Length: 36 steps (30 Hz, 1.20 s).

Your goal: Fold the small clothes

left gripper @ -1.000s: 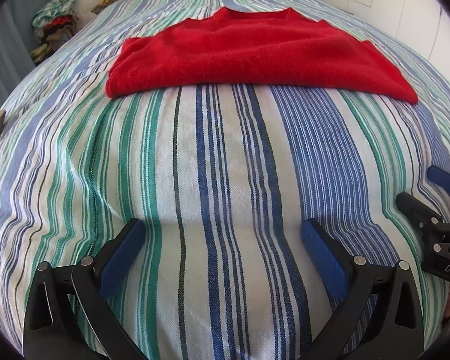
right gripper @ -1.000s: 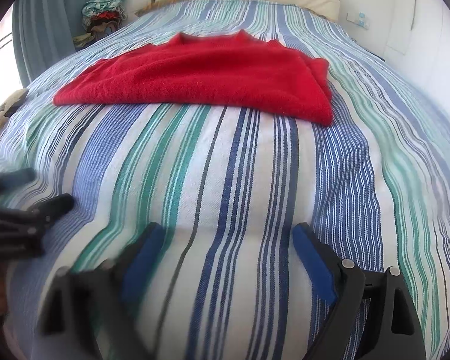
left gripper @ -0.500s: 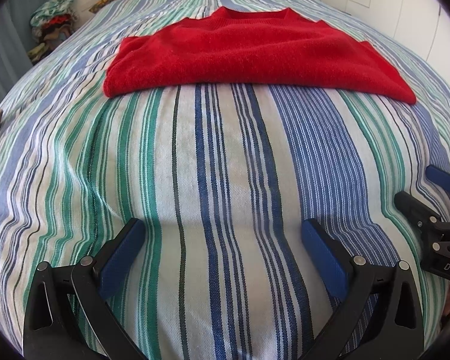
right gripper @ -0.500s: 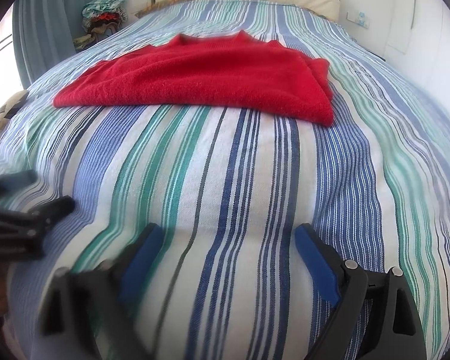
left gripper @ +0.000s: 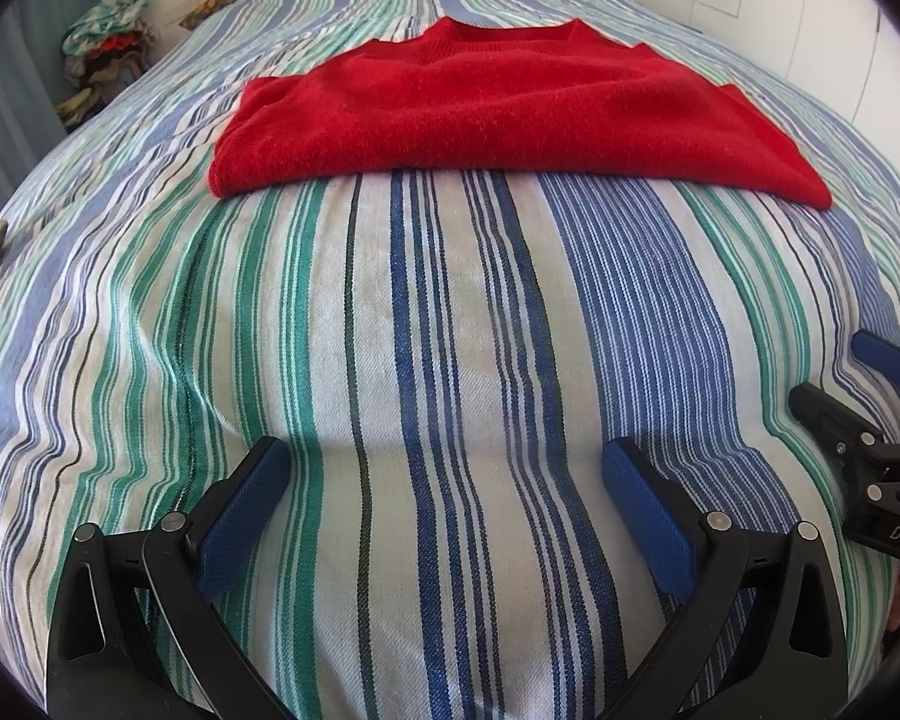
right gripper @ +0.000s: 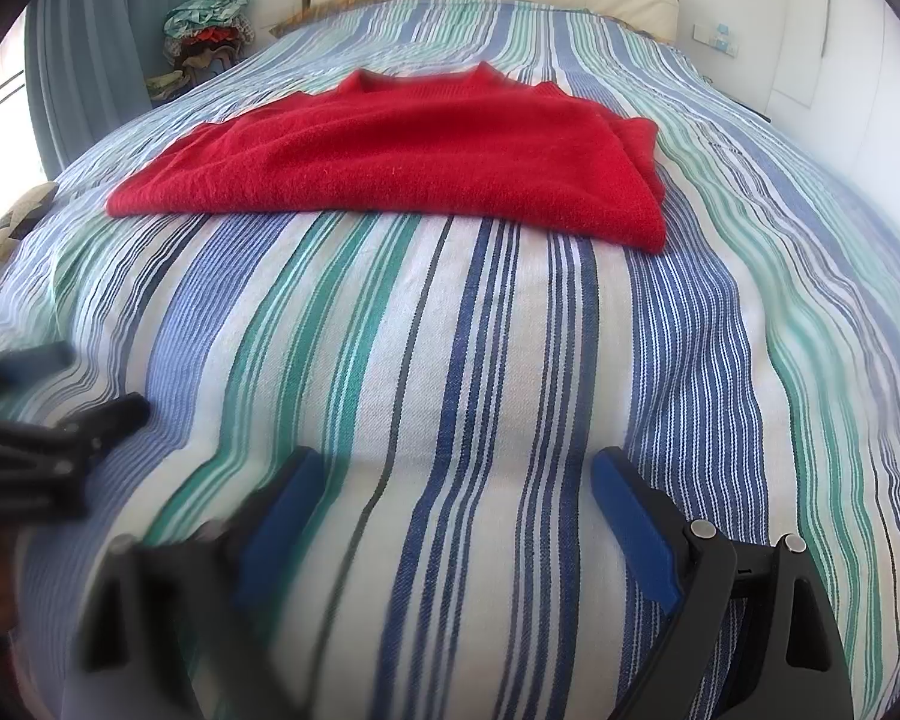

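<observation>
A red sweater [right gripper: 402,162] is lying folded on the striped bed cover [right gripper: 480,390], up toward 12 o'clock. The right gripper [right gripper: 450,474] is hanging at 6 o'clock with its blue pads [right gripper: 630,516] wide apart and only bed cover between them. The left gripper [right gripper: 60,384] is peeking in at 9 o'clock, a bit blurry.

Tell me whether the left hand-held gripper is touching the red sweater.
Apart. The left wrist view shows the left hand-held gripper open, with striped bedspread between it and the sweater.
</observation>
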Motion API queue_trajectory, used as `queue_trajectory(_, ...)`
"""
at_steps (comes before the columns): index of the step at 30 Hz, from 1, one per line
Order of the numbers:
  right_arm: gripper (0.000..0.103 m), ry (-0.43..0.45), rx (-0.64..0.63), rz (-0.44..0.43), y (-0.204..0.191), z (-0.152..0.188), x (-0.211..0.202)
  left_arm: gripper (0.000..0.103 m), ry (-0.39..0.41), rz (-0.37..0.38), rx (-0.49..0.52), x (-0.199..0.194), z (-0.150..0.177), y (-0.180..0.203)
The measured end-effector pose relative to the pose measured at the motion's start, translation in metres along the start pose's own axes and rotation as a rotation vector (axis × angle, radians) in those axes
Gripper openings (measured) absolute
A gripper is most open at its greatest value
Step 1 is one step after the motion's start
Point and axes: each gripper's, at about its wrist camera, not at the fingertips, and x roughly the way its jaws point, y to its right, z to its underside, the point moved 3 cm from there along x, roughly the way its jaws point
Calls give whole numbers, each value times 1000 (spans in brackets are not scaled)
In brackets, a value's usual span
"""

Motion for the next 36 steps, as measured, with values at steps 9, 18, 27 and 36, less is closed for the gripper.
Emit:
queue_trajectory(9,91,2,0,0,0,0,0,102,6,-3,0,-1,1,1)
queue_trajectory(18,91,2,0,-1,0,0,0,102,7,-3,1,-2,1,1)
queue_trajectory(27,91,4,0,0,-1,0,0,102,8,-7,1,-3,1,2)
queue_trajectory(36,91,2,-2,5,-1,0,0,102,15,-7,2,-3,1,2)
